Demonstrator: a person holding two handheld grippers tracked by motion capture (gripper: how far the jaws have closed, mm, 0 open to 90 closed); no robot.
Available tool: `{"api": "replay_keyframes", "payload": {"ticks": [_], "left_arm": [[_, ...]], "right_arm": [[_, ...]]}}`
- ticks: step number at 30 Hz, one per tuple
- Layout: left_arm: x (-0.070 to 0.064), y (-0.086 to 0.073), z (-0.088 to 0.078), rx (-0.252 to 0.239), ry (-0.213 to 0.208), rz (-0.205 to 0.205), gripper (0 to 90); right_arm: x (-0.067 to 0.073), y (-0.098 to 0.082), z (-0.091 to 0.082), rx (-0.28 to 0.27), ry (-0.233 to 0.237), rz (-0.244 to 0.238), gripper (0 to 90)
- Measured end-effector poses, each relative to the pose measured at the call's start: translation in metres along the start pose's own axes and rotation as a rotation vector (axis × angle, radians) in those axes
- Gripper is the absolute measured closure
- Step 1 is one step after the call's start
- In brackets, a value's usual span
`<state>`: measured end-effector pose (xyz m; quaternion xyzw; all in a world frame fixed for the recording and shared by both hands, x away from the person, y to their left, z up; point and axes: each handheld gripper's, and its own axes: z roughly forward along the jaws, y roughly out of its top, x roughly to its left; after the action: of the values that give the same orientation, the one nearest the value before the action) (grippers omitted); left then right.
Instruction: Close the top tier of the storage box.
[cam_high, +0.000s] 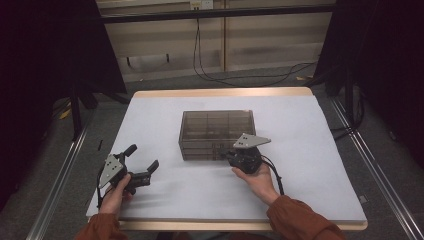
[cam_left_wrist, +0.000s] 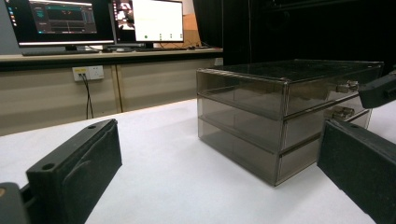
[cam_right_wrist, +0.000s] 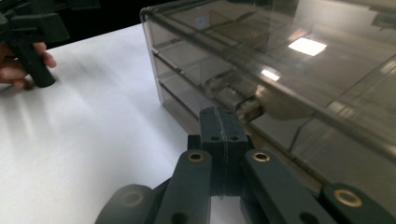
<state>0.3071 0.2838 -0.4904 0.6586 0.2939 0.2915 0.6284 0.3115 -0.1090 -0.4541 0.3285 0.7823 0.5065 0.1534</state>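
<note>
Up close, right gripper (cam_right_wrist: 223, 122) fingers together, drawer knob (cam_right_wrist: 252, 106) beside

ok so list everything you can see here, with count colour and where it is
drawer box: one, smoky clear plastic, three drawers stacked, middle of the table
drawer knobs: two visible, silvery, on the box front that faces the person
table: one, white top with a pale wood edge, centre of the room
monitors: several, lit screens, on a desk by the far wall
wall socket: one, white, under that desk
cables: black, on the floor beyond the table
left claw: one, black, open, resting on the near left of the table, apart from the box
right claw: one, black, shut, tips by a knob at the box front; whether they touch it I cannot tell
sleeves: two, rust orange, bottom edge
</note>
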Motion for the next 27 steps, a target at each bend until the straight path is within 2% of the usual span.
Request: {"api": "replay_keyframes", "payload": {"ticks": [5, 6, 10, 11, 14, 17, 22, 27], "left_arm": [[0.000, 0.000, 0.000, 0.000, 0.000, 0.001, 0.0], [0.000, 0.000, 0.000, 0.000, 0.000, 0.001, 0.0], [0.000, 0.000, 0.000, 0.000, 0.002, 0.001, 0.0], [0.000, 0.000, 0.000, 0.000, 0.002, 0.000, 0.0], [0.000, 0.000, 0.000, 0.000, 0.003, 0.001, 0.0], [0.000, 0.000, 0.000, 0.000, 0.002, 0.001, 0.0], [0.000, 0.000, 0.000, -0.002, 0.003, 0.002, 0.0], [0.000, 0.000, 0.000, -0.001, 0.003, 0.002, 0.0]], "right_arm": [[0.000, -0.001, -0.008, 0.016, 0.058, 0.032, 89.6], [-0.001, -0.001, -0.011, 0.024, 0.061, 0.029, 86.5], [-0.002, -0.003, -0.028, 0.029, 0.042, 0.016, 72.9], [-0.006, -0.005, -0.035, 0.027, 0.042, 0.026, 72.3], [-0.009, -0.006, -0.042, 0.022, 0.024, 0.025, 69.3], [-0.012, -0.009, -0.052, 0.020, -0.002, 0.031, 61.5], [-0.011, -0.012, -0.062, 0.009, -0.005, 0.029, 53.5], [-0.013, -0.017, -0.079, -0.022, -0.009, 0.060, 46.6]]}}
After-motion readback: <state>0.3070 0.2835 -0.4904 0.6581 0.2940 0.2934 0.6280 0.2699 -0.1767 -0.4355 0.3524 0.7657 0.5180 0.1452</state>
